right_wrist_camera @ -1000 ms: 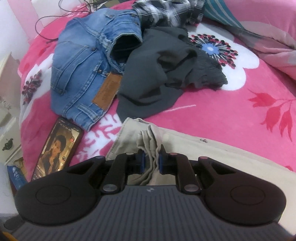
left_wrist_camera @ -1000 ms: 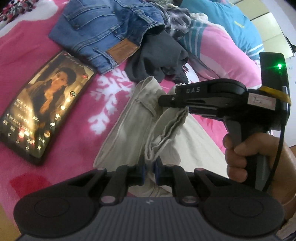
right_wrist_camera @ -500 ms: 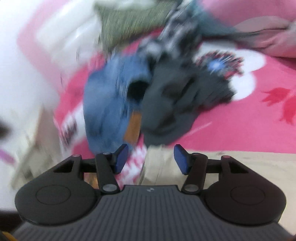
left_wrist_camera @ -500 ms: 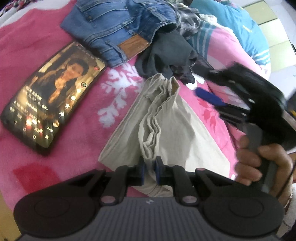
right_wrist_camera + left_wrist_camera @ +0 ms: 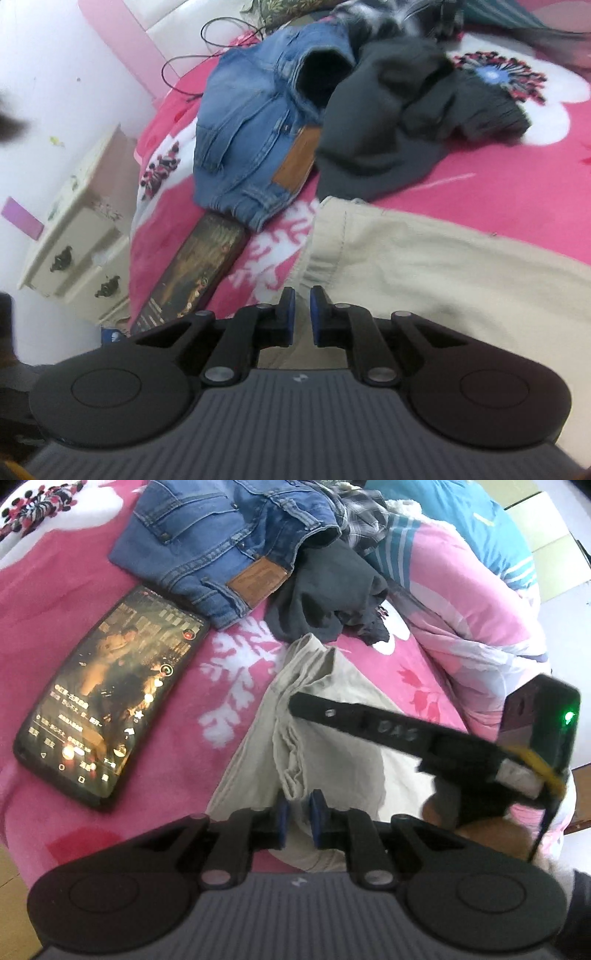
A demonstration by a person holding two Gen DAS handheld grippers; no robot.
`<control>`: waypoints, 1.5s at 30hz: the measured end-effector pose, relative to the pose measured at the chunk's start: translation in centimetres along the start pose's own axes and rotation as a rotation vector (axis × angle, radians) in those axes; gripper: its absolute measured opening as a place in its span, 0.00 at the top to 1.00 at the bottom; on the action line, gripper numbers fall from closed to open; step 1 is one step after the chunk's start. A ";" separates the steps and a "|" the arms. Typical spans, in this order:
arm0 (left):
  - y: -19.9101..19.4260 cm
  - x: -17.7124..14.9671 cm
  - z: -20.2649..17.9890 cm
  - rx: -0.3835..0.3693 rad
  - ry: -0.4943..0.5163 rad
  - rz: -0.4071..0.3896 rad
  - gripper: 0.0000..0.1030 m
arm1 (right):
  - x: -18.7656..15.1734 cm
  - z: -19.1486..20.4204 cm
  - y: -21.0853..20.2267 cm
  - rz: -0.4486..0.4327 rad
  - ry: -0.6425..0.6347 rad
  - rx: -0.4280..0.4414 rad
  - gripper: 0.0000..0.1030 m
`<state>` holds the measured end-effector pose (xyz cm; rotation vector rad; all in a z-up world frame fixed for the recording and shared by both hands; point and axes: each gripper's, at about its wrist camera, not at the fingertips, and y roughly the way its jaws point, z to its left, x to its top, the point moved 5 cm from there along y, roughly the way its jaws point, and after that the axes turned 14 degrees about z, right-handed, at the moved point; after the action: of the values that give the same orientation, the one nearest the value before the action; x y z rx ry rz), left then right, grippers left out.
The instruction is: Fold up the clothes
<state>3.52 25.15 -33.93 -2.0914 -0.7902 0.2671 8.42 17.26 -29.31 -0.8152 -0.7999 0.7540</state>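
Plush pink fleece blanket [image 5: 92, 572], its nap soft and matt, covers the bed under a heap of laundry. At twelve o'clock, faded blue denim jeans [image 5: 221, 542] show coarse twill, raised seams and a smooth tan leather-look waistband patch [image 5: 258, 581]. Just beside them, a dark grey knit garment [image 5: 325, 602] lies limp and matt. Beige woven cotton trousers [image 5: 332, 716], lightly creased, spread at centre. At nine o'clock, a smartphone [image 5: 110, 694] presents a glossy glass screen. The left gripper [image 5: 297, 821] is matt black plastic with blue rubbery pads [image 5: 317, 819].
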 end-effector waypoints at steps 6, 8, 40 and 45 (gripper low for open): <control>-1.8 -0.2 -0.1 0.059 0.016 -0.029 0.77 | -0.1 0.1 -1.6 -0.089 0.032 0.080 0.90; -2.6 -0.1 -0.2 0.079 0.025 -0.050 0.77 | -0.2 -0.3 -3.2 -0.132 0.046 0.085 0.90; 8.4 4.6 -7.8 0.391 0.345 -0.131 0.78 | -15.3 -20.7 -21.0 -0.315 0.390 -0.556 0.90; 8.7 4.4 -8.0 0.404 0.371 -0.138 0.78 | -16.0 -28.1 -17.8 -0.179 0.447 -0.562 0.95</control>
<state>14.37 18.95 -35.59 -1.6320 -0.5947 -0.0378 28.76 -13.42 -31.80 -1.3379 -0.6691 0.1614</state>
